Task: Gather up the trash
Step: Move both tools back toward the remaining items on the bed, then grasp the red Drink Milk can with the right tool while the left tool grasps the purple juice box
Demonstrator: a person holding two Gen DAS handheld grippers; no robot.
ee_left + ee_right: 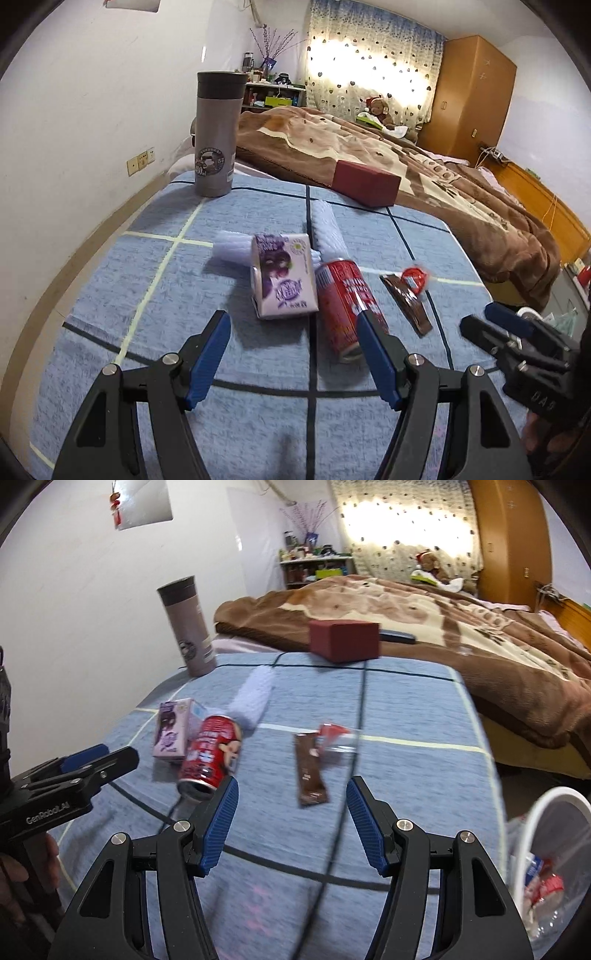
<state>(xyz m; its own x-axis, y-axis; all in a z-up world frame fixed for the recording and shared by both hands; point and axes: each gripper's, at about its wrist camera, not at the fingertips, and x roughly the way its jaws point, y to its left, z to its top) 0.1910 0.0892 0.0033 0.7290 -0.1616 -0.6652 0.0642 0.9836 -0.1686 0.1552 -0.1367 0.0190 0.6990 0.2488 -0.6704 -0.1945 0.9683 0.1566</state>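
On the blue checked bedspread (240,424) lie a purple drink carton (282,277), a red can (341,301) on its side, a brown wrapper (408,302) and a red-and-clear wrapper (415,276). My left gripper (291,325) is open and empty, just short of the carton and can. My right gripper (291,790) is open and empty, just short of the brown wrapper (309,768). The can (212,755), the carton (173,731) and the red-and-clear wrapper (334,736) also show in the right wrist view.
A white-rimmed bin with a clear liner (546,849) holding trash stands at the right. A grey flask (216,134), a dark red box (365,182), a white brush (327,229) and a brown blanket (443,184) lie further back.
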